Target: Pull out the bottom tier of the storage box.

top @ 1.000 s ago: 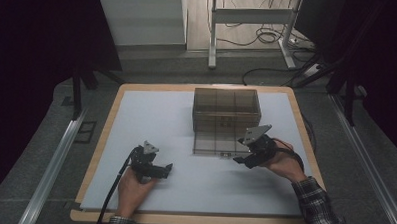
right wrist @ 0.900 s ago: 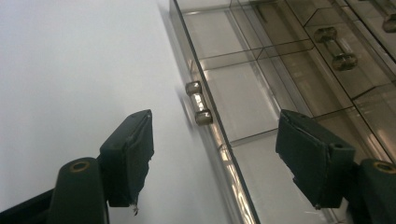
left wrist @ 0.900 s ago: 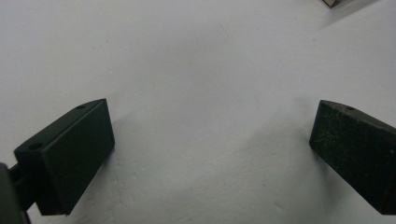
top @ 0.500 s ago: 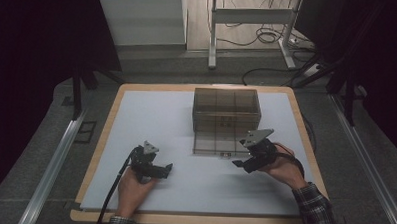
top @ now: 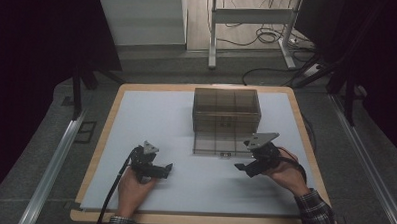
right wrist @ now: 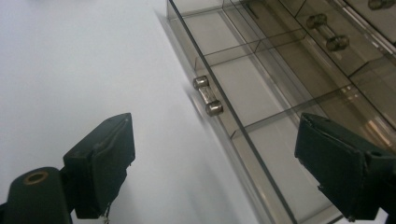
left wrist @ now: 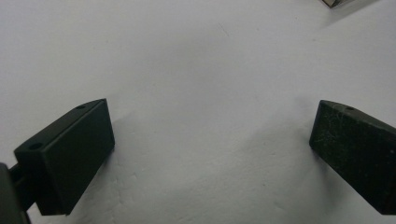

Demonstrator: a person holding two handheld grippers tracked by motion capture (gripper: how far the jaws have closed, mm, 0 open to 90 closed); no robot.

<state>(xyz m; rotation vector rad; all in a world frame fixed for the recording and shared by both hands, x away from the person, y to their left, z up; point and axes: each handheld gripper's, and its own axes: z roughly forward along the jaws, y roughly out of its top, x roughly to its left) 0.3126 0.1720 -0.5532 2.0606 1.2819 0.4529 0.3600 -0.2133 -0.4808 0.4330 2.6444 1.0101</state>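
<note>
The right gripper [top: 240, 168], jaws just opening and empty, has drawn back from the pulled-out drawer [top: 219, 144] (handle [right wrist: 208, 95] free); no writing is readable.

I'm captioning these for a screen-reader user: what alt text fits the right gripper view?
Right hand-held gripper, jaws open with nothing between them, faces the pulled-out bottom drawer of a smoky clear organizer, near the drawer's small metal handle, over a white table mat.

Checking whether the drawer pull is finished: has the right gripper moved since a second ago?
Yes, slightly: the right gripper has backed toward the person, away from the pulled-out drawer, its jaws just opening, empty.
</note>
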